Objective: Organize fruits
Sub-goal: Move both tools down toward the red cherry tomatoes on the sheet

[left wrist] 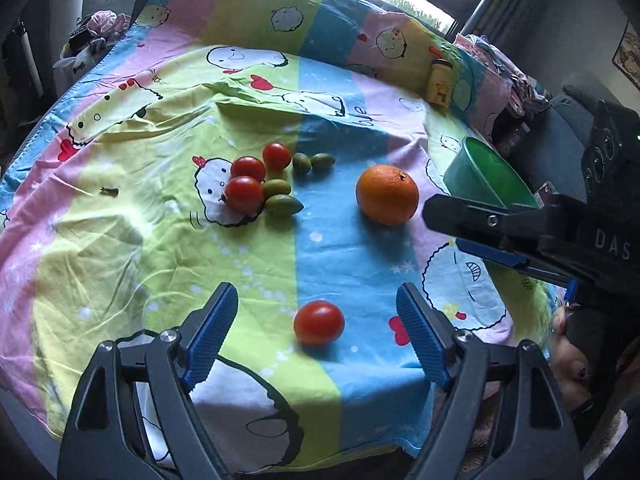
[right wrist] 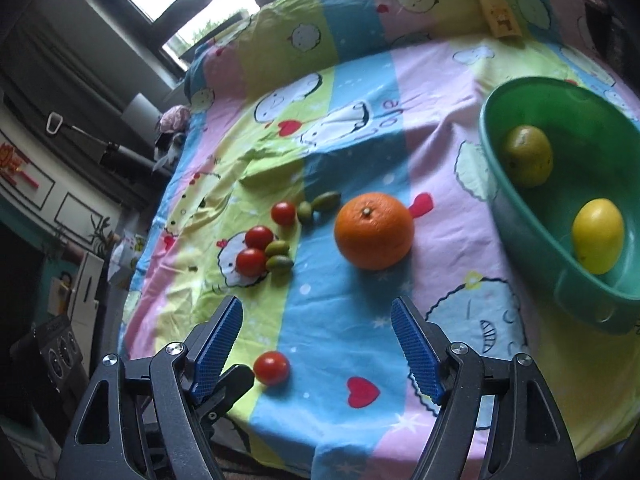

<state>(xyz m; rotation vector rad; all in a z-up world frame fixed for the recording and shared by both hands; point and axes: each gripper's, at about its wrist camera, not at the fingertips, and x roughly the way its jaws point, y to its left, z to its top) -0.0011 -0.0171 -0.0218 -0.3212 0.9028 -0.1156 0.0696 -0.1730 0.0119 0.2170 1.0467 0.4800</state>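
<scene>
A big orange point(left wrist: 387, 195) point(right wrist: 374, 230) lies on the cartoon-print cloth point(left wrist: 160, 260). To its left sit three cherry tomatoes point(left wrist: 245, 193) point(right wrist: 251, 262) and several small green fruits point(left wrist: 283, 205) point(right wrist: 279, 263) in a loose cluster. A lone tomato point(left wrist: 319, 322) point(right wrist: 272, 367) rests near the front edge. My left gripper point(left wrist: 316, 334) hovers open over this tomato, pads well apart from it. My right gripper point(right wrist: 316, 344) point(left wrist: 444, 226) is open and empty, short of the orange. At the right, the green bowl point(right wrist: 500, 184) point(left wrist: 472, 176) holds a yellow lemon point(right wrist: 598, 240) and a greenish fruit point(right wrist: 527, 155).
A small yellow bottle point(left wrist: 440, 82) point(right wrist: 498, 10) stands at the far right of the cloth. A tiny dark stem point(left wrist: 109, 191) lies at the left. One of the left gripper's fingers point(right wrist: 234, 386) pokes in beside the lone tomato. The table's front edge runs just below both grippers.
</scene>
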